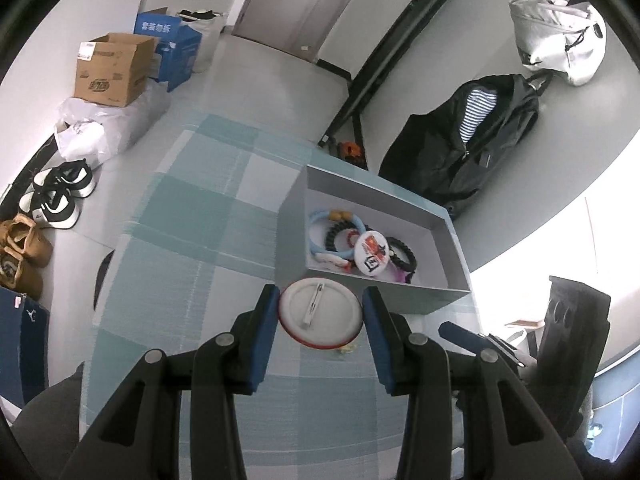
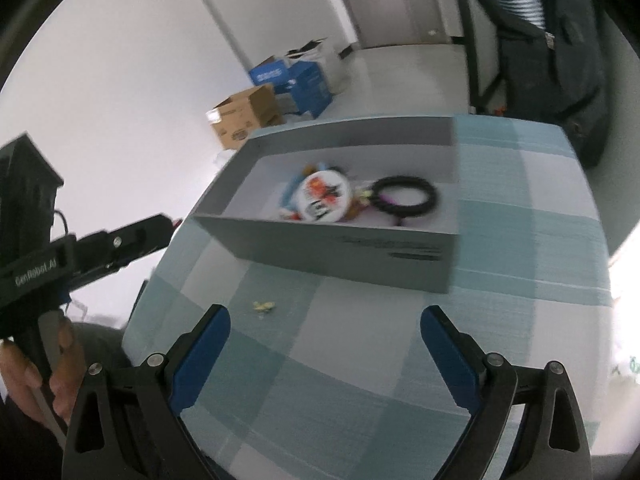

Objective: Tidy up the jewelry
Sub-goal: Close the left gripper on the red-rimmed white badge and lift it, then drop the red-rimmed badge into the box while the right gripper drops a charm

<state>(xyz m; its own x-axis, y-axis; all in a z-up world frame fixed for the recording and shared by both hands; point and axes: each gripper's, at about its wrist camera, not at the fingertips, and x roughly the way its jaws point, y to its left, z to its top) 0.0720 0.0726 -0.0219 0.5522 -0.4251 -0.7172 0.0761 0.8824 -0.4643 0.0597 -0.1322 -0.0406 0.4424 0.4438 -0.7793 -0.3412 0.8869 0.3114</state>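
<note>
With the left gripper (image 1: 321, 312) clamping the badge (image 1: 320, 314) pin-side up just short of the box (image 1: 400, 294), I'd lift it over the near wall and release low beside the bracelets (image 1: 334, 236), keeping the wide-open, empty right gripper (image 2: 325, 334) clear above the desk (image 1: 200, 240).

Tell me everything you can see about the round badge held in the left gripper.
The pin badge is a round button with a red rim, its white, plastic-looking back facing the camera and a metal safety pin running across it. The left gripper clamps it by opposite edges between blue pads, above the checked tablecloth, just short of the grey box.
</note>
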